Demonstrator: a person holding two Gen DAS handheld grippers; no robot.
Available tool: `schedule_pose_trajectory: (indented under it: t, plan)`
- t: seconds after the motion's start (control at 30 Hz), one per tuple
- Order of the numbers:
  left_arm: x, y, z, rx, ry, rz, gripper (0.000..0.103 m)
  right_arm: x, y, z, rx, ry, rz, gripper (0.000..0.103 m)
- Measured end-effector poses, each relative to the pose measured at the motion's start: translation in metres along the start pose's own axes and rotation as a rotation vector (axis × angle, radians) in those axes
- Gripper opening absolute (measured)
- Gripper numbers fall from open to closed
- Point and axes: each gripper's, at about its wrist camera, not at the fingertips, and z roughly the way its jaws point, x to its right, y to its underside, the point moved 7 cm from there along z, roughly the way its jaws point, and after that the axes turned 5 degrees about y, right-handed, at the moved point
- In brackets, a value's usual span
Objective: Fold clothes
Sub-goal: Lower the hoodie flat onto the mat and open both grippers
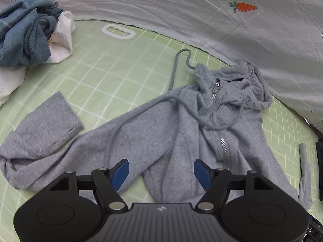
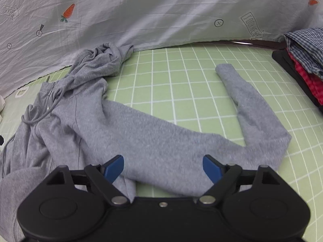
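A: Hoodie (image 1: pixel 161 137), grey with a zip front, lies spread on the green grid mat (image 1: pixel 113 64). Starting from the far left of the left wrist view?

B: A heap of blue and white clothes (image 1: pixel 30 38) sits at the mat's far left corner. Just right of it, a white oval handle cutout (image 1: pixel 118 31) marks the mat's edge. One sleeve (image 1: pixel 44 125) of the hoodie bends back on itself at the left, its cuff pointing away from the camera.

A: And the middle?

B: The left claw (image 1: pixel 161 171) hangs over the hoodie's lower body, blue pads wide apart, nothing between them. The drawstring (image 1: pixel 175 68) trails up onto the mat, and the hood (image 1: pixel 242 84) is bunched against the white carrot-print sheet (image 1: pixel 181 16).

A: The other view?

B: There the hood (image 2: pixel 105 60) sits at upper left. The right claw (image 2: pixel 163 166) is released too, spread above the other sleeve (image 2: pixel 201 147), which runs right, then folds back toward the sheet. At the far right edge, plaid and red checked garments (image 2: pixel 306 60) are stacked on something dark.
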Motion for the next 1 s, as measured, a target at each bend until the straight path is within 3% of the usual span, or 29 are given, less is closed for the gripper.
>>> schedule_pose_trajectory:
  t: [0.2,0.47,0.67,0.8,0.87,0.93,0.97,1.0]
  plan:
    - [-0.044,0.059,-0.015,-0.056,-0.062,-0.054,0.072,0.01,0.035,-0.017,-0.028,-0.012,0.047,0.087]
    - [-0.07,0.096,-0.025,-0.085,-0.062,-0.059,0.078,-0.023,0.07,-0.021,-0.076,-0.081,-0.022,0.087]
    - [-0.077,0.115,-0.022,-0.101,-0.014,-0.062,0.081,-0.037,0.09,-0.019,-0.121,-0.108,-0.046,0.087]
    - [-0.079,0.122,-0.021,-0.067,0.029,-0.084,0.081,-0.039,0.096,-0.018,-0.124,-0.118,-0.032,0.087]
    - [-0.078,0.125,-0.021,-0.053,0.046,-0.082,0.081,-0.038,0.095,-0.02,-0.111,-0.132,-0.02,0.079]
    - [-0.075,0.128,-0.021,-0.045,0.071,-0.075,0.079,-0.036,0.094,-0.023,-0.098,-0.149,-0.006,0.056]
    - [-0.072,0.129,-0.021,-0.043,0.099,-0.072,0.073,-0.035,0.094,-0.025,-0.09,-0.16,0.002,0.049]
    - [-0.068,0.131,-0.021,-0.044,0.13,-0.071,0.06,-0.033,0.093,-0.027,-0.082,-0.171,0.01,0.035]
